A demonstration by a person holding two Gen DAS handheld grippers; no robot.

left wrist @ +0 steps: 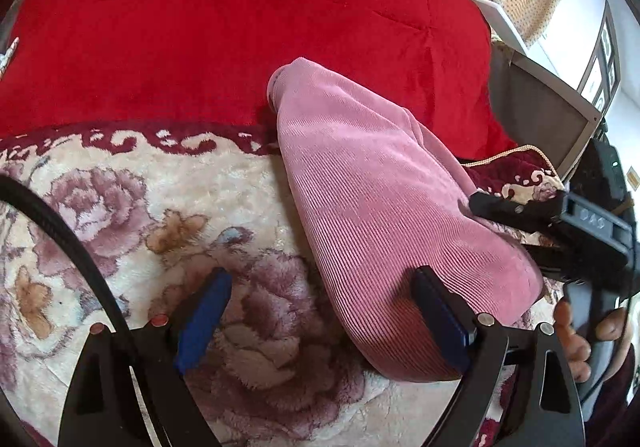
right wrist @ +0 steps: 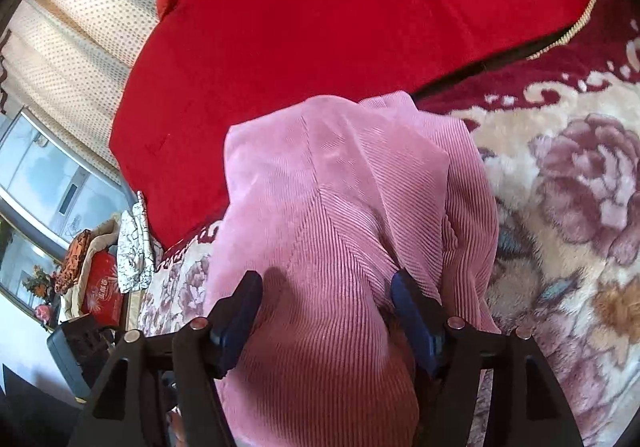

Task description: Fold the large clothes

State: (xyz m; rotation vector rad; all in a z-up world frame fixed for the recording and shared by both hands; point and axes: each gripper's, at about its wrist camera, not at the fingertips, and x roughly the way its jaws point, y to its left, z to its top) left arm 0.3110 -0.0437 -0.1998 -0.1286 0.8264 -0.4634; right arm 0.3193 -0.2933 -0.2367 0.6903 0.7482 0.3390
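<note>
Right wrist view first: off at the left edge a red box (right wrist: 102, 293) sits among heaped cloths, contents hidden. Front and centre, the pink corduroy garment (right wrist: 332, 207) lies bunched on the floral blanket (right wrist: 568, 207), with the red quilt (right wrist: 320, 15) beyond. The right gripper (right wrist: 326, 303) stands wide, garment mounded between its blue pads (right wrist: 412, 315), though I cannot tell if either pad touches it. From the left wrist, the left gripper (left wrist: 320, 315) gapes wide too, one pad against the garment's near edge, the other over bare blanket. The right device reaches in from the right, a hand (left wrist: 576, 339) wrapped round its handle.
</note>
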